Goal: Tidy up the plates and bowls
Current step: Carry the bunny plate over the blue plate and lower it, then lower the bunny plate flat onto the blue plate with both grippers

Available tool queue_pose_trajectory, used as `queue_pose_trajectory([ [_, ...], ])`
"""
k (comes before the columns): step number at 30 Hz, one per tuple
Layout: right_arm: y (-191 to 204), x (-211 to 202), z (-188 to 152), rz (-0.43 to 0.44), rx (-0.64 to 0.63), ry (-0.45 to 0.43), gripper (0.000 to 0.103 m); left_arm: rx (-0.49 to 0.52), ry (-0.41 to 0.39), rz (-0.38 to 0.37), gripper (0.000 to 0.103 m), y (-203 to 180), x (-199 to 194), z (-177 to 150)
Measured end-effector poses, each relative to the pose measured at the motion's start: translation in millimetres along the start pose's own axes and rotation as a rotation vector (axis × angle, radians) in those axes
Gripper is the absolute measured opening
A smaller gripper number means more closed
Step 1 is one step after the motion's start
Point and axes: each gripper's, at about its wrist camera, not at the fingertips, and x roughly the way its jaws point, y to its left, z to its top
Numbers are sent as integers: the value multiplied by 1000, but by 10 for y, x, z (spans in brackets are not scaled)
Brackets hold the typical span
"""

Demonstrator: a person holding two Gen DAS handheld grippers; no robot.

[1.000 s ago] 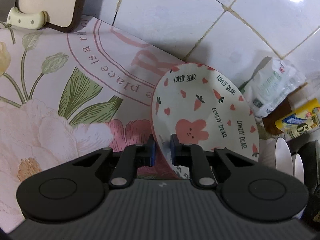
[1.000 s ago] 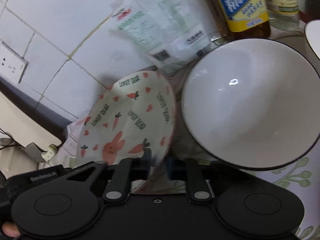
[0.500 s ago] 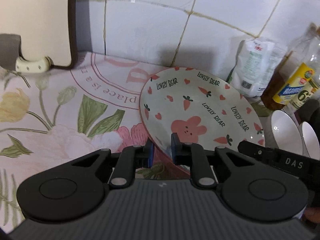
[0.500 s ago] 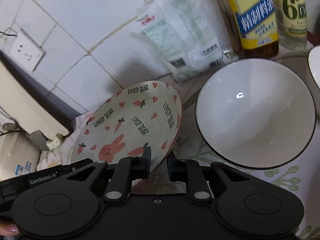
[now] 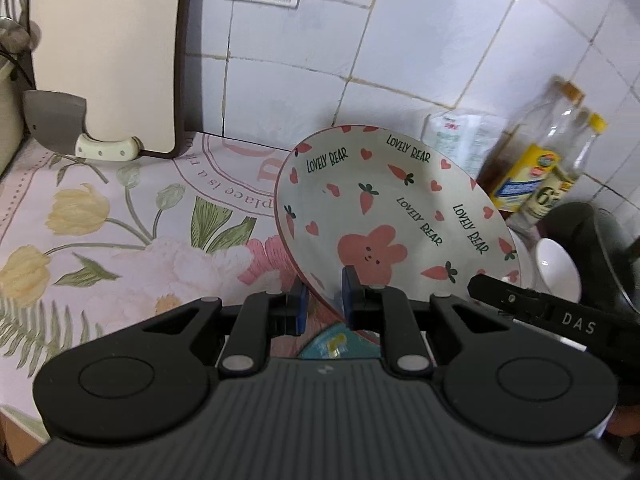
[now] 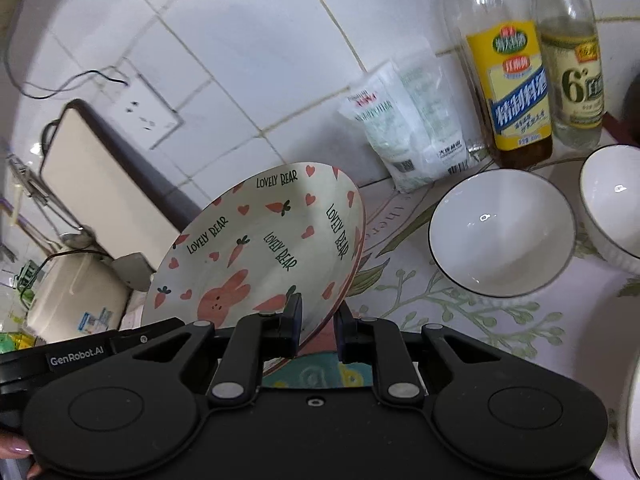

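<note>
Both grippers clamp one rabbit plate (image 5: 384, 216) by its near rim, left gripper (image 5: 323, 306) and right gripper (image 6: 318, 324) jaws narrow on it, held tilted above the floral mat (image 5: 120, 240); next, probably carry it toward the white bowl (image 6: 504, 232)

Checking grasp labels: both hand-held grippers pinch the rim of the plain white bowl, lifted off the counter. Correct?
Not quite. The left hand-held gripper and right hand-held gripper pinch the rabbit-and-carrot "Lovely Bear" plate, per both wrist views; the white bowl sits untouched.
</note>
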Motion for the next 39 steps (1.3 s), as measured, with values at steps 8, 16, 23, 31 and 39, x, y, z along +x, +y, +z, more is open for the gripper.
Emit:
queue_pose_trajectory([
  [8, 173, -519, -225, 13, -27, -5, 21, 14, -12, -18, 15, -76, -534, -202],
  [16, 168, -797, -485, 25, -20, 29, 22, 30, 7, -18, 15, -129, -802, -448],
  [23, 150, -918, -740, 19, -26, 52, 23, 17, 43, -33, 15, -102, -840, -687],
  [31, 24, -959, -948, -20, -4, 80, 23, 12, 92, -49, 15, -126, -710, -914],
  [39, -75, -890, -1051, -51, 5, 115, 24, -12, 142, -60, 15, -85, -523, -1067],
])
